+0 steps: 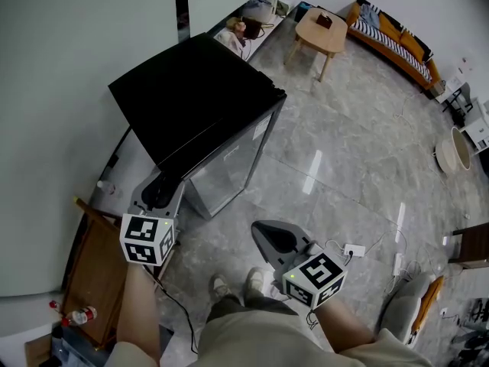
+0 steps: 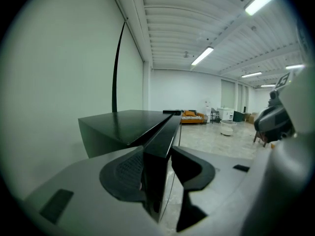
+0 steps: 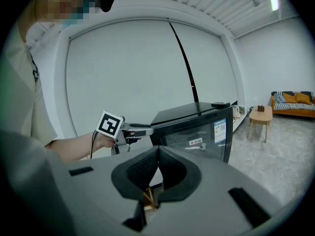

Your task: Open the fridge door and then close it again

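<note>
Two tongs: left tongs clamp the fridge door at its near top corner; right tongs clenched, empty, apart. Door seemingly shut; opening and closing both remain.

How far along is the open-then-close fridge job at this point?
Done: the fridge door stands slightly ajar from the fridge body. In hand: the left tongs grip the door's free edge; the right tongs are shut, empty and clear of it. Left: the door must end shut; whether it is swinging out or back cannot be told.
</note>
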{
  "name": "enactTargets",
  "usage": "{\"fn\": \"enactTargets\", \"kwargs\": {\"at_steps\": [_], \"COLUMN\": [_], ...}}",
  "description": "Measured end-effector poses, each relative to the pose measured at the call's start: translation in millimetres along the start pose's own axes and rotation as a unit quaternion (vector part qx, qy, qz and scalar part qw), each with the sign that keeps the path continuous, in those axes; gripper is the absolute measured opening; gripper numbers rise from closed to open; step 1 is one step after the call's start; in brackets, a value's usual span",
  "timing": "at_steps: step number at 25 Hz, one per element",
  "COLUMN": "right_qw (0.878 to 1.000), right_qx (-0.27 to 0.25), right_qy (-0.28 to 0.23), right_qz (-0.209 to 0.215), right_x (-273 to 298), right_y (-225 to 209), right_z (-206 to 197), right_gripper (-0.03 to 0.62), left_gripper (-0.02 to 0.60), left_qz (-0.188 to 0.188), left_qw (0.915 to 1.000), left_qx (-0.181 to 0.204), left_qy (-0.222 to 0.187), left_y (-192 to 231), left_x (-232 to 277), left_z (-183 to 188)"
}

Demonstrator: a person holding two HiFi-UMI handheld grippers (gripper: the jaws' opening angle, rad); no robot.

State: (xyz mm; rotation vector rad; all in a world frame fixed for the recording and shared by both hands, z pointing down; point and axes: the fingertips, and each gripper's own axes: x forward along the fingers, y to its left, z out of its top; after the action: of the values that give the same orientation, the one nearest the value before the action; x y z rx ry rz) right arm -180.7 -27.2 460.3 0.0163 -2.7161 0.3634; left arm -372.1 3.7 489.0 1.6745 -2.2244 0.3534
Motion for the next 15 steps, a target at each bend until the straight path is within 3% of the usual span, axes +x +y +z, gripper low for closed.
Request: {"fn": "enactTargets", "kwargs": {"at_steps": [5, 15], "right_qw": [1.000, 1.000], "right_qx": [0.001, 0.003], "right_qy": [-0.005, -0.012], "right_qz": [-0.006, -0.023], "right_x": [-12, -52], "right_y": [-2, 3], "right_z": [-5, -19], "right_gripper": [-0.003, -0.003], "left_gripper": [0.167, 0.164], "left_qz": [-0.045, -0.029], "left_qw": [0.9987, 0.9996], "left_qx": [-0.014, 0.000], "left_qy": [-0.019, -0.006], "left_y": [-51, -96], "left_x": [-21, -33], "left_z": [-9, -15]}}
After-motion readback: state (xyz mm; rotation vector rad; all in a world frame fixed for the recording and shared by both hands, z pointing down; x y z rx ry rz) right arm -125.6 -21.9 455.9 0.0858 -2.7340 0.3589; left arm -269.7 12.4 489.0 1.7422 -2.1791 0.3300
